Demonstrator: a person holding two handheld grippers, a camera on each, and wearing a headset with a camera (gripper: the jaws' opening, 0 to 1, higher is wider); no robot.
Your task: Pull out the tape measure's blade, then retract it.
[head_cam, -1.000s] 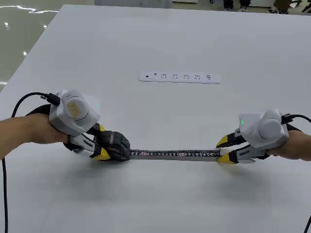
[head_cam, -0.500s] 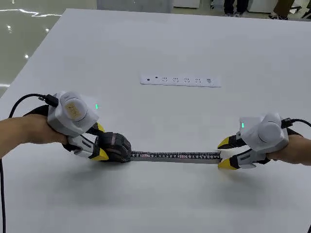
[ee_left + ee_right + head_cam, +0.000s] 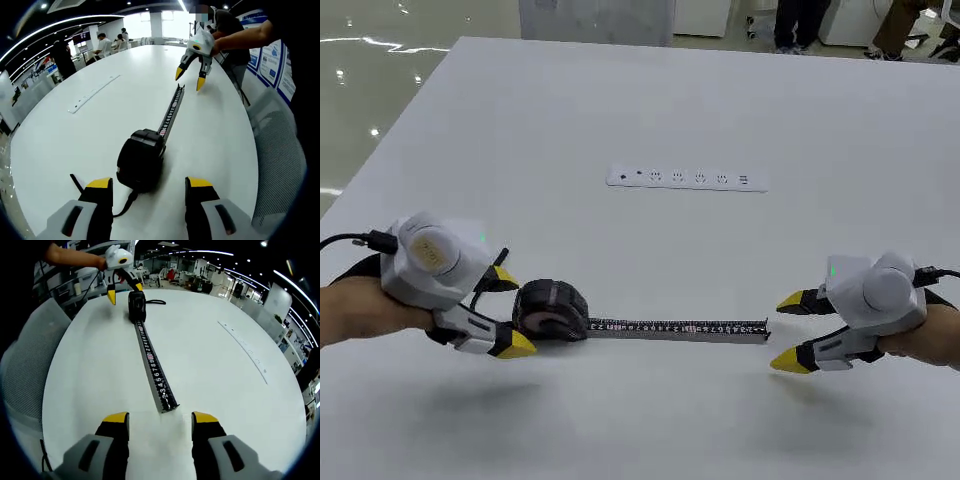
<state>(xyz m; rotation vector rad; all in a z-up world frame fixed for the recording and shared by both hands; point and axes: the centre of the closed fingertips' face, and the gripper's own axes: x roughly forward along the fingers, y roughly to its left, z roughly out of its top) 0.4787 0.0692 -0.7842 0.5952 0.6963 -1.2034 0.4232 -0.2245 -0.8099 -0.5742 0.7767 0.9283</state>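
A black tape measure [image 3: 550, 310] lies on the white table, its blade [image 3: 677, 328] drawn out flat to the right. My left gripper [image 3: 507, 312] stands open just left of the case, apart from it; in the left gripper view the case [image 3: 141, 160] sits beyond the yellow fingertips [image 3: 99, 183]. My right gripper [image 3: 790, 331] is open just right of the blade's end hook [image 3: 765, 331], holding nothing. In the right gripper view the blade [image 3: 153, 369] runs away from the tip [image 3: 170, 407] toward the case [image 3: 137, 305].
A white power strip [image 3: 685, 179] lies flat at mid table, beyond the blade. A black strap [image 3: 159, 302] trails from the case. People stand past the table's far edge. A grey mesh chair [image 3: 277, 165] sits beside the table.
Both grippers have let go and backed away: the left off the case, the right off the blade's end. The blade stays drawn out on the table. The head camera has tilted.
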